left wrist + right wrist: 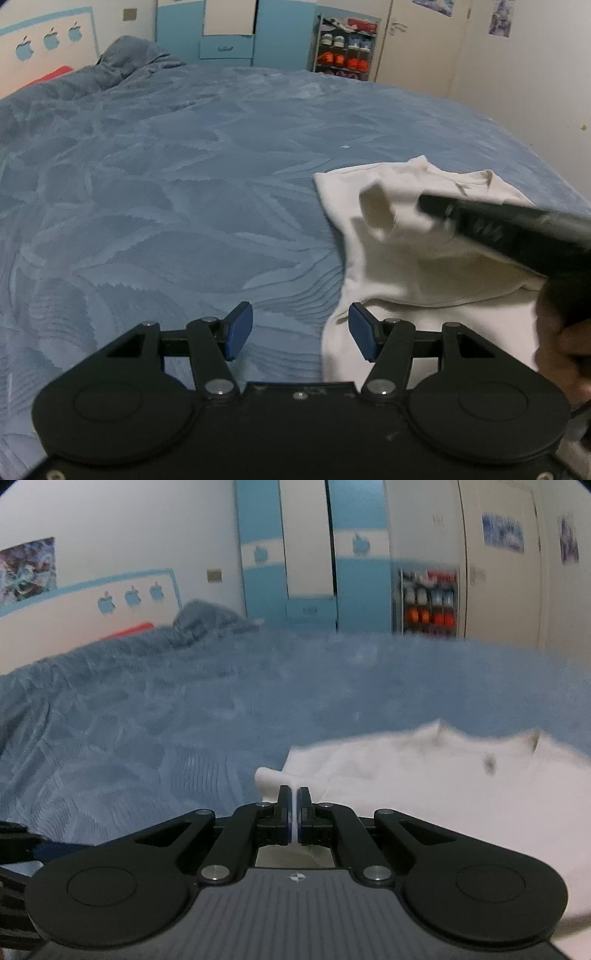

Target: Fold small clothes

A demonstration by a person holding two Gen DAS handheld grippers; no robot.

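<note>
My left gripper (301,330) hangs over the near part of the bed (166,177), fingers spread, the right finger (360,334) at the garment's left edge. The garment (406,258) lies on the bed, right of my left gripper, its collar toward the far side. My right gripper (294,805) reaches in from the right above the garment, fingers pinched on a fold at its near left edge. A bunched pillow (136,55) sits at the bed's far left. Behind the bed stands a wardrobe (229,33); right of it, a shoe rack (345,48).
</note>
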